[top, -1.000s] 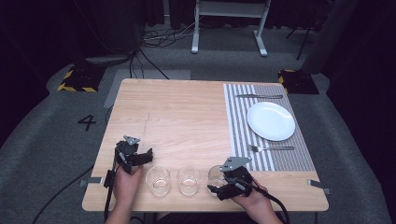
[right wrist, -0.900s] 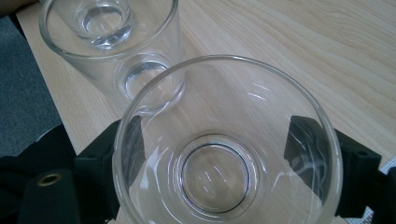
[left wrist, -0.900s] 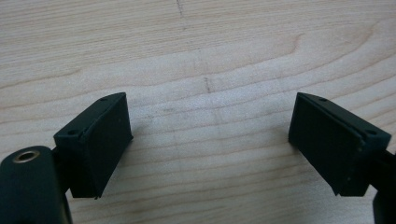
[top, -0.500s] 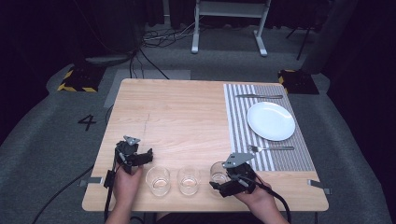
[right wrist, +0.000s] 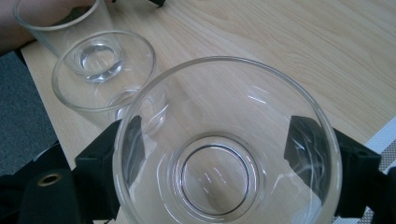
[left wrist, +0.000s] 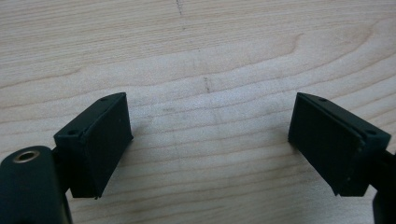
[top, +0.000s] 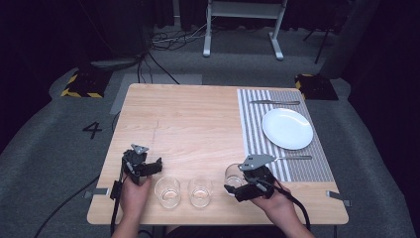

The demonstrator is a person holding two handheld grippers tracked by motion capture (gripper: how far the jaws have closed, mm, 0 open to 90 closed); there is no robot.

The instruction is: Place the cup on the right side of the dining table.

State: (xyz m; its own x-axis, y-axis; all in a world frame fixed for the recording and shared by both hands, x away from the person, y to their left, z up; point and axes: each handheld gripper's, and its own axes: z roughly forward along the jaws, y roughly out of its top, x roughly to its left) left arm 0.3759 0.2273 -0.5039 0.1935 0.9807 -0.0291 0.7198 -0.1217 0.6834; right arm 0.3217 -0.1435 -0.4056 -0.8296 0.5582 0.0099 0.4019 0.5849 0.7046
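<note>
Left claw [top: 154, 166] gapes wide, low over the table; right claw [top: 233, 184] spread, angled leftward.

I see a pale wood tabletop [top: 198, 124] with fine grain and a matt, smooth finish. The three tumblers are clear, glossy glass; the nearest tumbler [right wrist: 224, 154] glints at its rim. My right hand-held gripper [right wrist: 224, 168] has matt black jaws
</note>
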